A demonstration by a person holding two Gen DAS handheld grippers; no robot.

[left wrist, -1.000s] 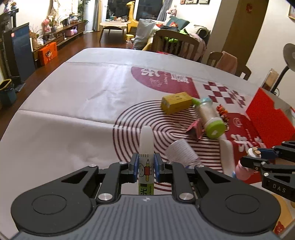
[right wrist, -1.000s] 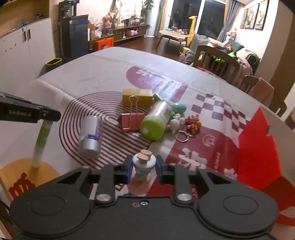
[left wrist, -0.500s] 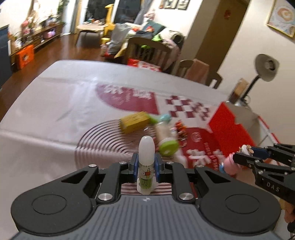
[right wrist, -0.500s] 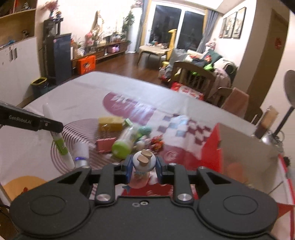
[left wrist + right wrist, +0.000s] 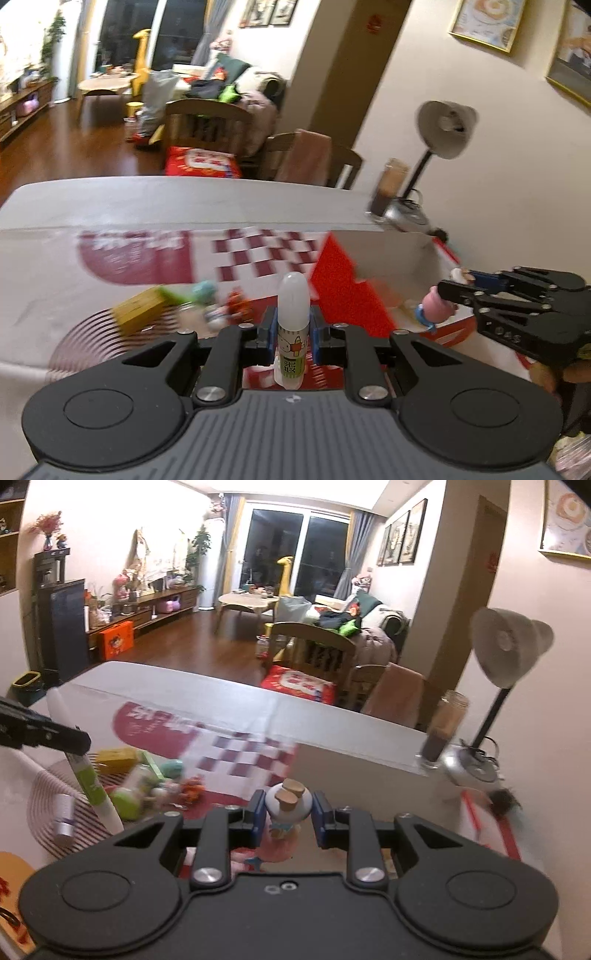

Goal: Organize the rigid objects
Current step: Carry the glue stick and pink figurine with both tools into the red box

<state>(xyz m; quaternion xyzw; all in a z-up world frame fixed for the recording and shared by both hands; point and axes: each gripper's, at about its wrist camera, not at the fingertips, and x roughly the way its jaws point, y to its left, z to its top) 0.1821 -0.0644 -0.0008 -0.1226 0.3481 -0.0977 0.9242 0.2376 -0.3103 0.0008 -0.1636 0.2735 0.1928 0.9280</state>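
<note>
Left gripper [image 5: 292,334]: clamped on a white glue stick [image 5: 293,325], which is held upright between the blue pads; the tube's rounded cap rises above the fingers.
Right gripper [image 5: 283,818]: closed on a small pink figurine [image 5: 282,825] with cork-coloured tips; the figurine is gripped at its upper body, with its lower part hanging below the pads.
Relative position: in the left wrist view, the right gripper [image 5: 448,286] is seen to the right, over the red box [image 5: 347,295]; the two grippers are well apart.
Red box: its near red wall is seen rising to a jagged peak; the pale inner wall is visible behind it. The interior is only partly seen.
Bench [image 5: 122,206]: covered with a white and red printed cloth. The far edge is bare and unobstructed.
Remaining items: a yellow block [image 5: 116,755], a green-capped bottle [image 5: 131,792], a silver cylinder [image 5: 64,818] and small toys are clustered on the striped circle, left of the box. Blur prevents finer detail.
Right edge: a desk lamp [image 5: 506,664] and a brown jar [image 5: 443,729] are stood just beyond the box, near the wall.
</note>
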